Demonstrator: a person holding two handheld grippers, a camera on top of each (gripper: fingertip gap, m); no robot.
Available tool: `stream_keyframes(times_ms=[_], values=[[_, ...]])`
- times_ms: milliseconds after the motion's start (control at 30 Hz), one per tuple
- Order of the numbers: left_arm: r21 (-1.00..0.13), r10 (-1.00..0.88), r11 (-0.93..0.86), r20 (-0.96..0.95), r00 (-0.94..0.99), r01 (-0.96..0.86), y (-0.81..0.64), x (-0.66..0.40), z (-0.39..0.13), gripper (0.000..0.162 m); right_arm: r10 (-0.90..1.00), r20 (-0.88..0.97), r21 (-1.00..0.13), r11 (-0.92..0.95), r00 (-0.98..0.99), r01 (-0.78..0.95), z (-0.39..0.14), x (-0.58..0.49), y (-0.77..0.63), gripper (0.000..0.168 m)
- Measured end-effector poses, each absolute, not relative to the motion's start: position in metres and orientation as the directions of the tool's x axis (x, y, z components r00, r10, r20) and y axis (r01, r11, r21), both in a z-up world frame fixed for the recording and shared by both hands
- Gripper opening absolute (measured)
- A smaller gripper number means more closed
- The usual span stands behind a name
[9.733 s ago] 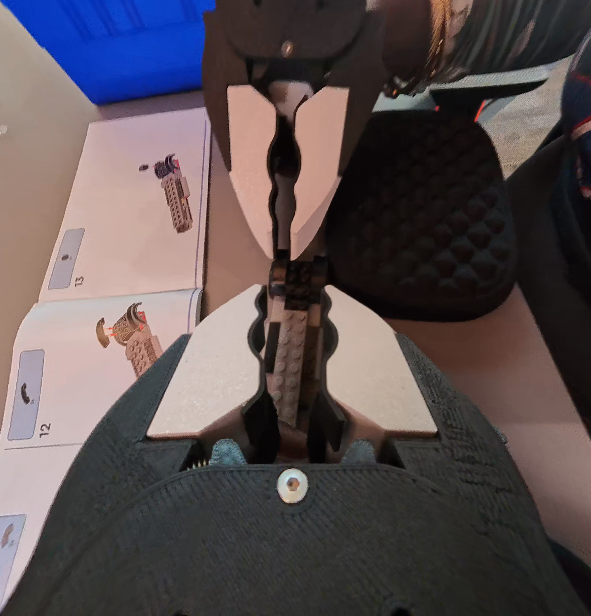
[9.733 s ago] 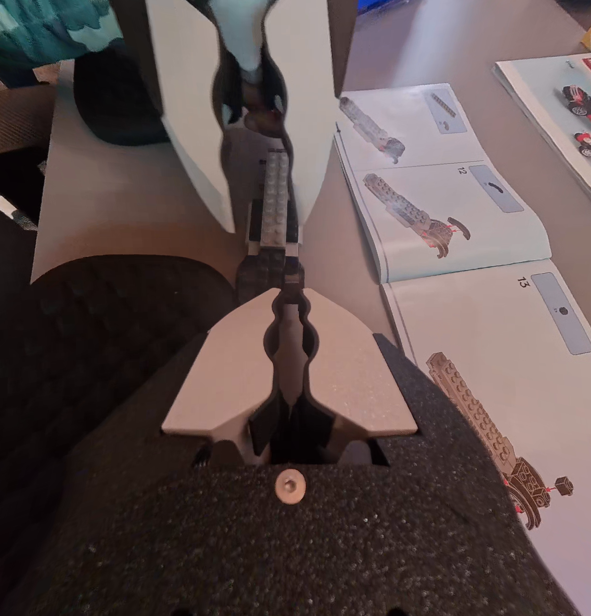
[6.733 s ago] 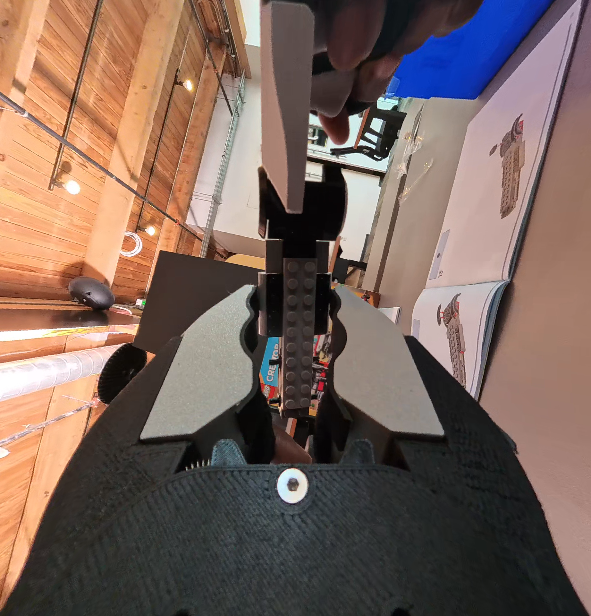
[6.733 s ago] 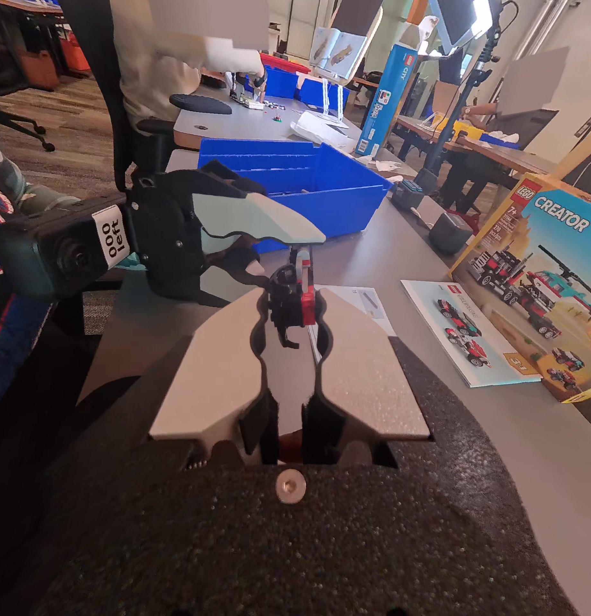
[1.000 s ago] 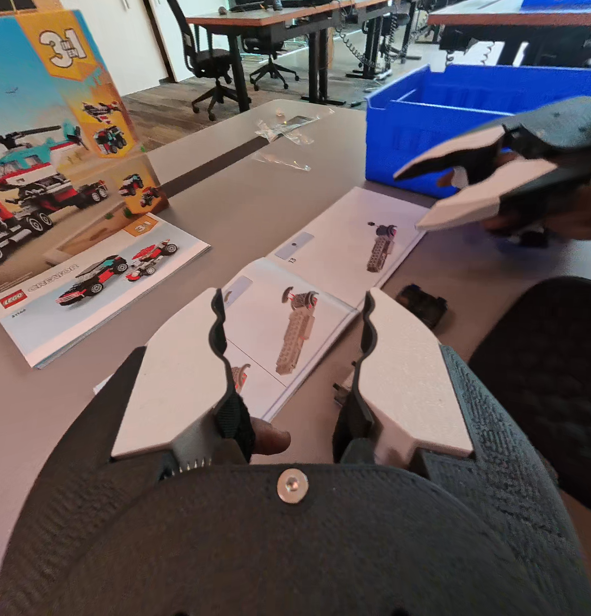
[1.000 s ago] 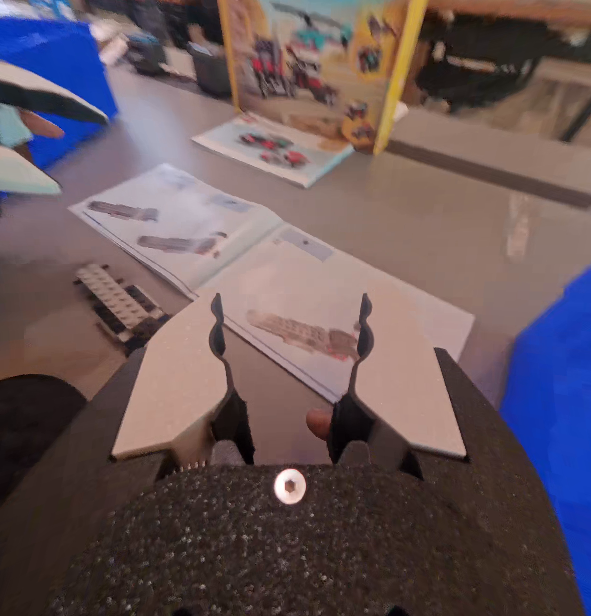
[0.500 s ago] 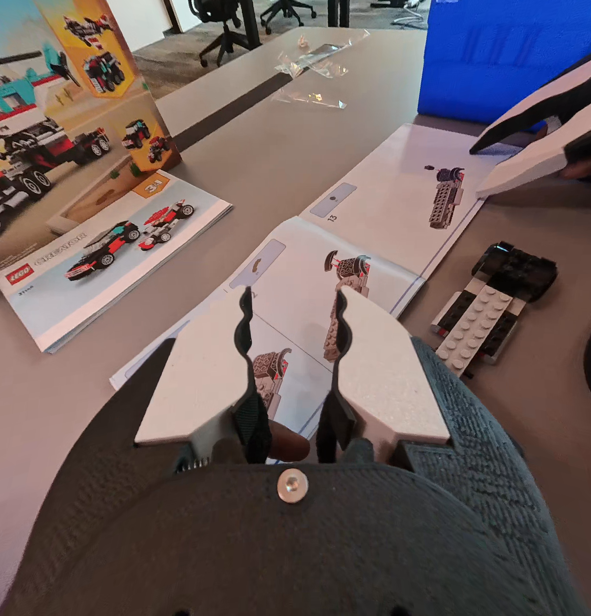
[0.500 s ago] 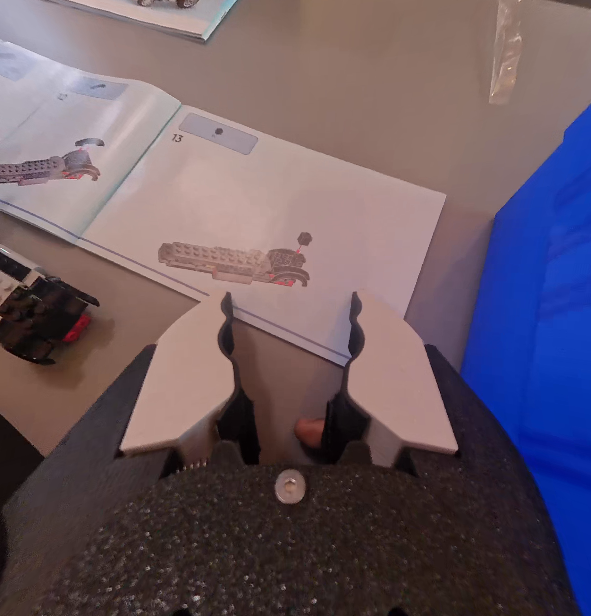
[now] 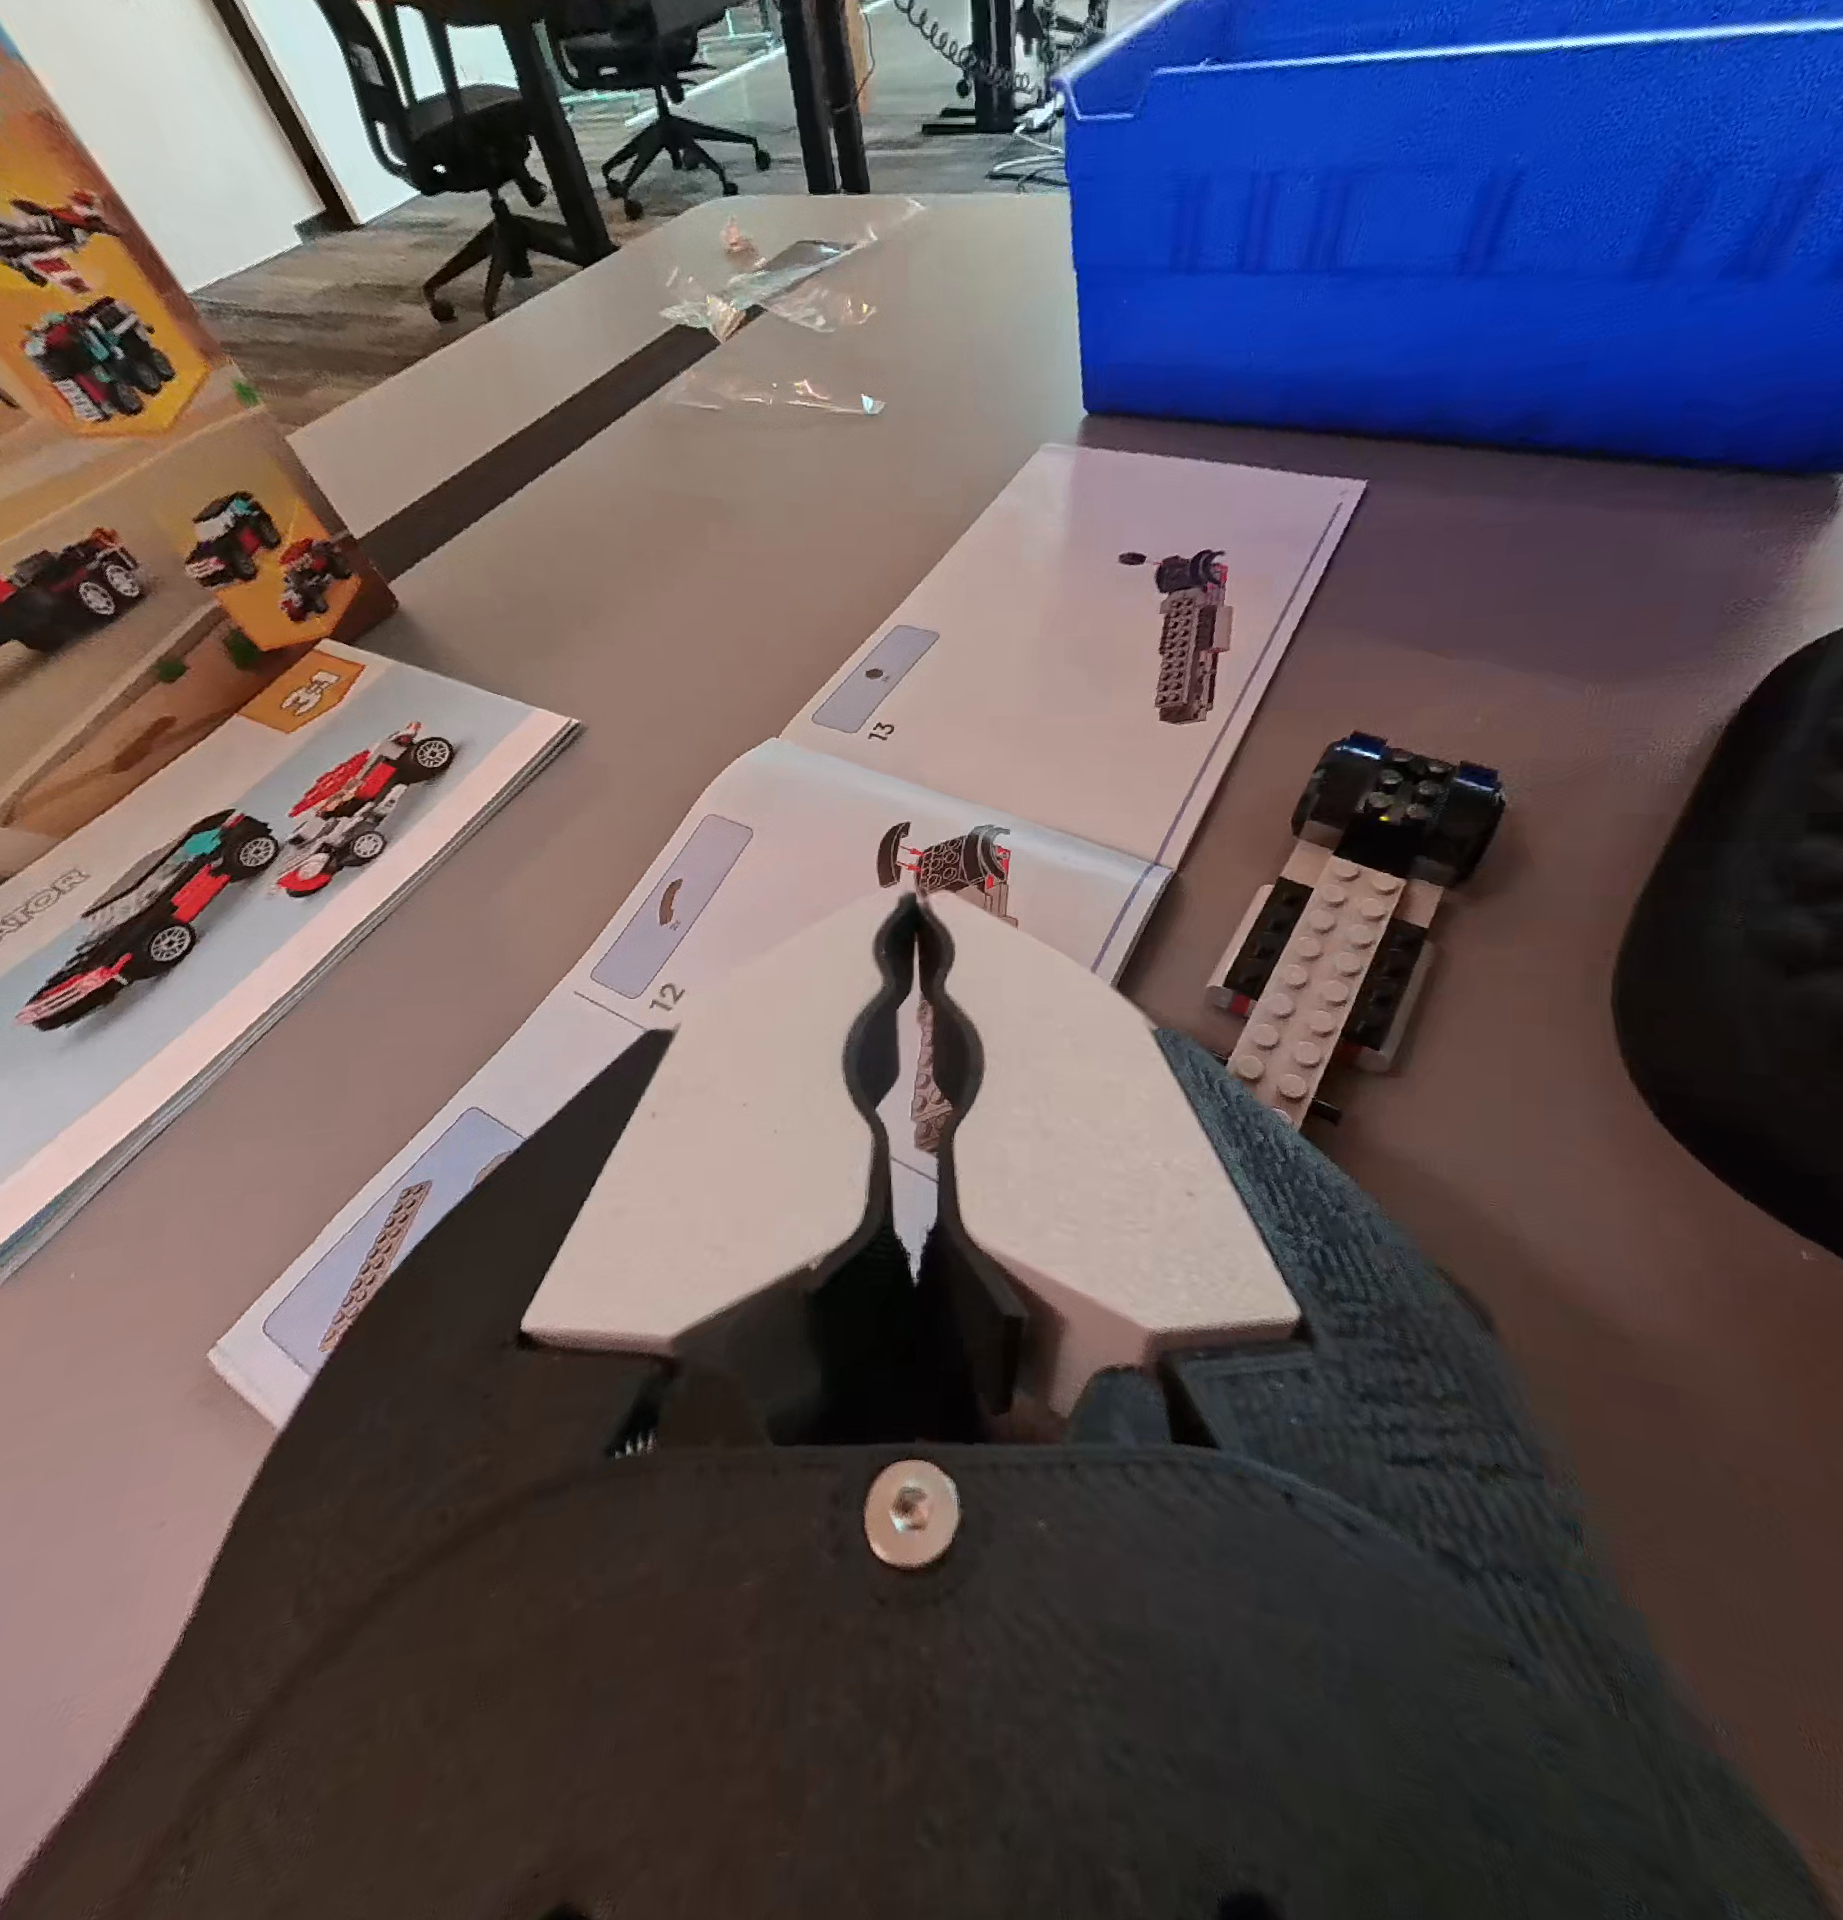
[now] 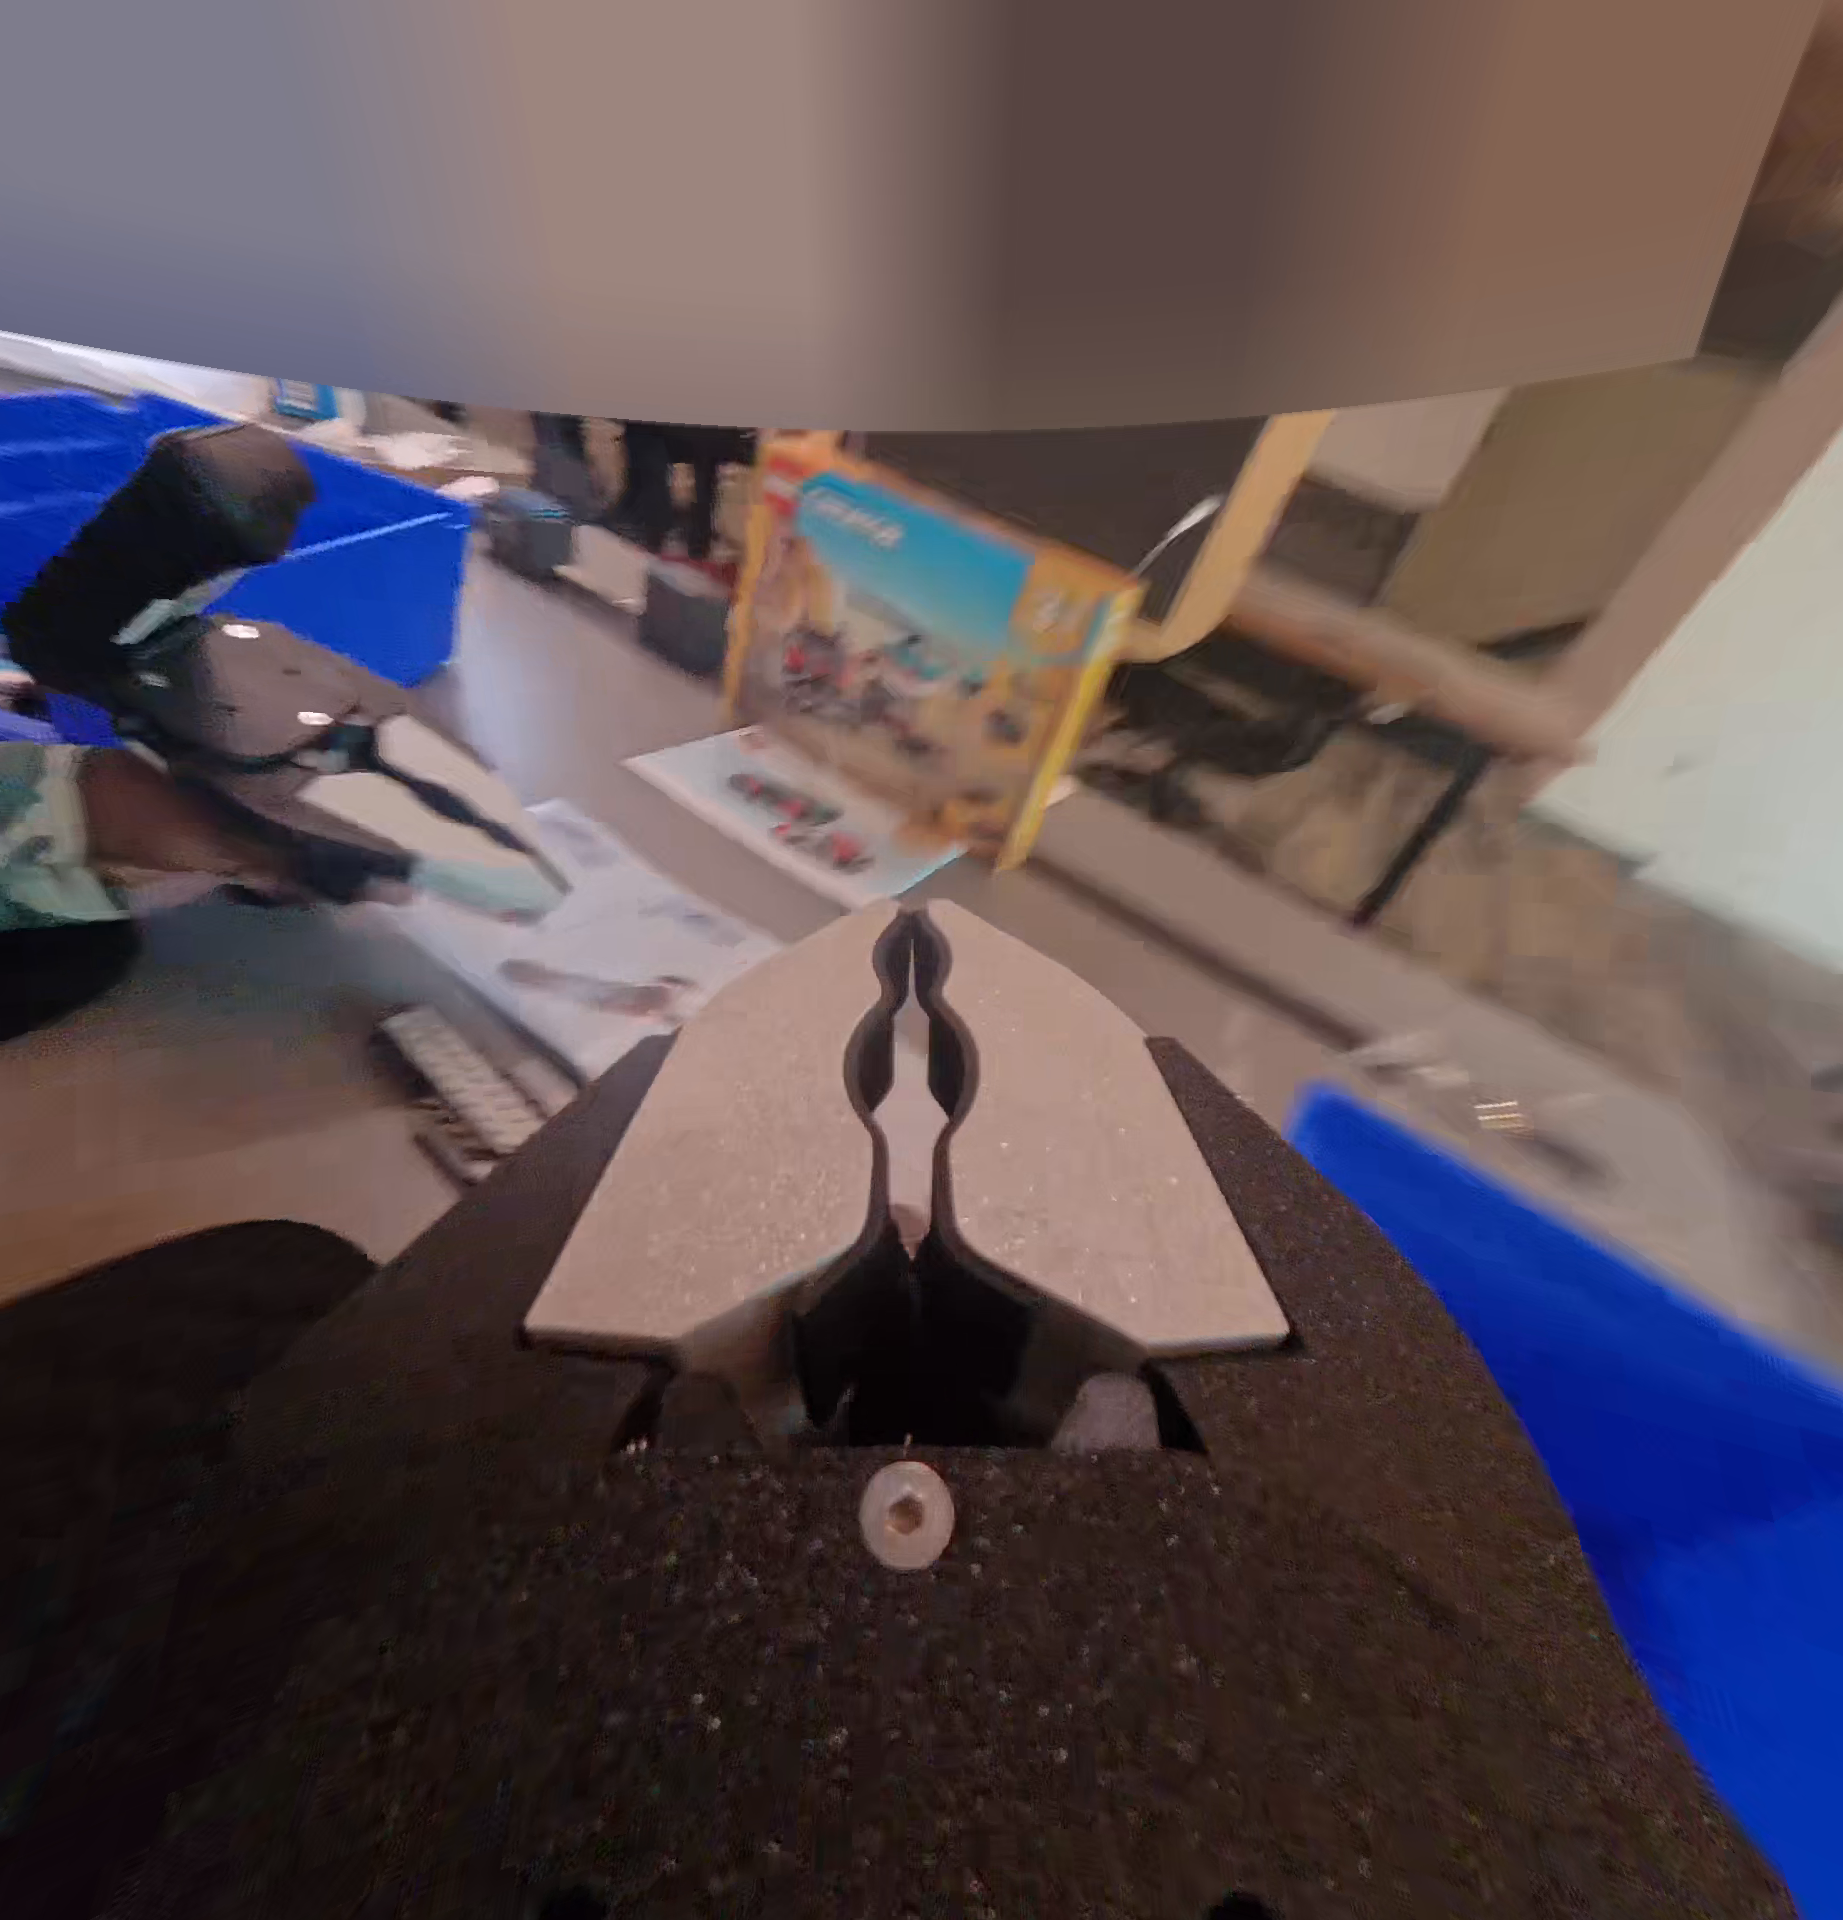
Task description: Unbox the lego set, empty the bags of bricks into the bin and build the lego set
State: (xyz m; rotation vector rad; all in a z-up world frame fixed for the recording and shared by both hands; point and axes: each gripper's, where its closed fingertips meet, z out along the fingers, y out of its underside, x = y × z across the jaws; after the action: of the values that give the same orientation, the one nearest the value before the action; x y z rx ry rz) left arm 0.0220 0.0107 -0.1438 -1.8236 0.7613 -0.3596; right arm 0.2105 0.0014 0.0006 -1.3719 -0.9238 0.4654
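The partly built model (image 9: 1348, 925), a grey studded plate on black bricks with a black end, lies on the table right of the open instruction booklet (image 9: 1010, 727). My left gripper (image 9: 912, 914) is shut and empty, over the booklet's near page, left of the model. My right gripper (image 10: 912, 920) is shut and empty, raised above the table. The right wrist view is blurred; it shows the model (image 10: 460, 1081), the booklet (image 10: 626, 935) and the left gripper (image 10: 449, 800) farther off at left. The blue bin (image 9: 1478, 249) stands at the back right.
The set's box (image 9: 86, 416) stands at the left with a second booklet (image 9: 221, 894) in front of it. Empty clear bags (image 9: 782, 301) lie at the back. A black padded chair part (image 9: 1769, 935) is at the right edge. A blue bin wall (image 10: 1623, 1403) is close on the right.
Both grippers have closed from open. The right gripper has swung up from looking down at the booklet to a level view. The model lies on the table, released since the oldest frames.
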Motion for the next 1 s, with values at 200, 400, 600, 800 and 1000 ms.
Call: stream_keyframes(times_ms=[200, 400, 600, 800, 1000], values=[[-0.953, -0.650, -0.142, -0.114, 0.752, -0.267, 0.009, 0.020, -0.130, 0.001, 0.569, 0.367, -0.904, 0.033, 0.736, 0.426, 0.030, 0.357, 0.029, 0.009], [-0.982, -0.675, -0.022, -0.123, 0.728, -0.186, 0.002, 0.027, -0.111, 0.023, 0.759, 0.274, -0.624, -0.327, 0.591, 0.710, -0.066, 0.423, 0.072, 0.009], [-0.990, -0.735, 0.056, -0.130, 0.666, -0.131, -0.006, 0.036, -0.101, 0.025, 0.969, 0.211, -0.002, -0.131, 0.129, 0.991, -0.137, 0.452, 0.122, 0.018], [-0.980, -0.749, 0.091, -0.184, 0.637, -0.177, -0.011, 0.042, -0.104, 0.024, 0.989, 0.099, 0.237, -0.130, 0.109, 0.963, -0.178, 0.458, 0.142, 0.023], [-0.981, -0.755, 0.086, -0.178, 0.631, -0.174, -0.012, 0.041, -0.105, 0.024, 0.984, 0.117, 0.297, -0.164, 0.135, 0.941, -0.189, 0.461, 0.145, 0.020]])
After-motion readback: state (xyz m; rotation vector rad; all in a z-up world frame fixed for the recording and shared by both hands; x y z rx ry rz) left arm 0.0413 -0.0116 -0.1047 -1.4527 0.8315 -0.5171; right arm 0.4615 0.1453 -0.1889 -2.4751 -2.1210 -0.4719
